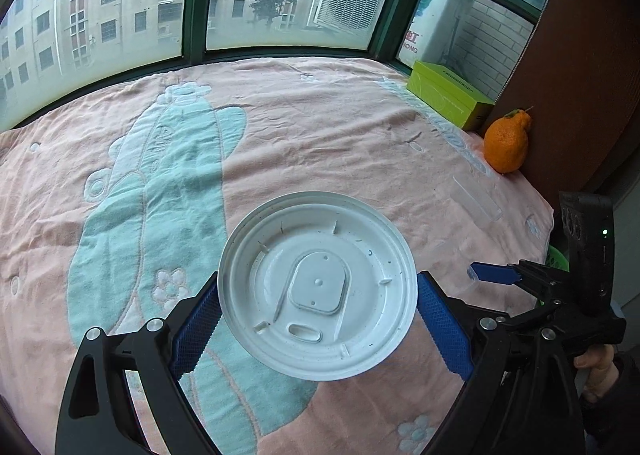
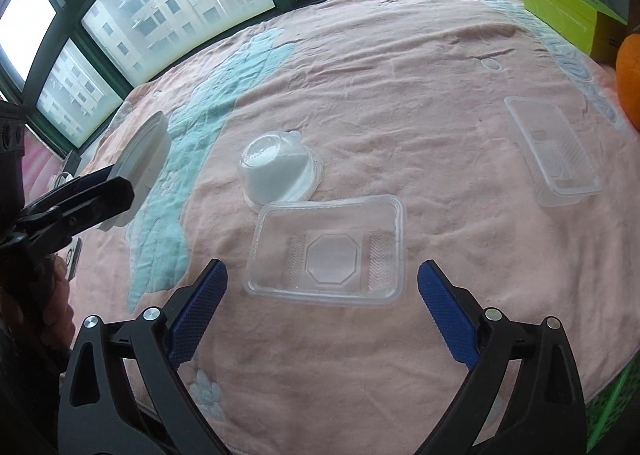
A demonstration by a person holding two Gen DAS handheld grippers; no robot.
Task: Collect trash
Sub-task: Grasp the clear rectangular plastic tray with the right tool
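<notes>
Nearest to the lens, low in the right wrist view: right gripper point(image 2: 322, 309), blue fingers point(image 2: 198, 309) spread wide and released, nothing between them, only pink towel below. Hanging over the bed point(image 2: 400, 67), which fills both views under a pink and teal towel, with the window along the top edge.

Next in size, at lower centre of the left wrist view: round white lid point(image 1: 316, 287), grasped across its rim by the left gripper point(image 1: 318, 325), one blue pad pressing each side. Seen again at the left edge of the right wrist view, lifted off the towel and tilted.

Then the trash not yet collected, all in the right wrist view. Clear rectangular tray point(image 2: 326, 251) at centre, lying open side up just ahead of the open fingers. Touching its far edge, so it seems, a small clear cup point(image 2: 278, 171) turned upside down. Well apart, at right, a second clear tray point(image 2: 554, 153). Green box point(image 2: 568, 11) and orange fruit point(image 2: 629, 83) at upper right, probably not trash.

Step in hand, as judged: taking the centre tray. Better to lower with one finger outside each short wall and close gently, because thin plastic probably bends or slips. Better also to stay short of the cup, not to push it.

Pose: both grippers tipped well downward toward the bed; a hand point(image 2: 60, 287) around the left handle, at lower left.
</notes>
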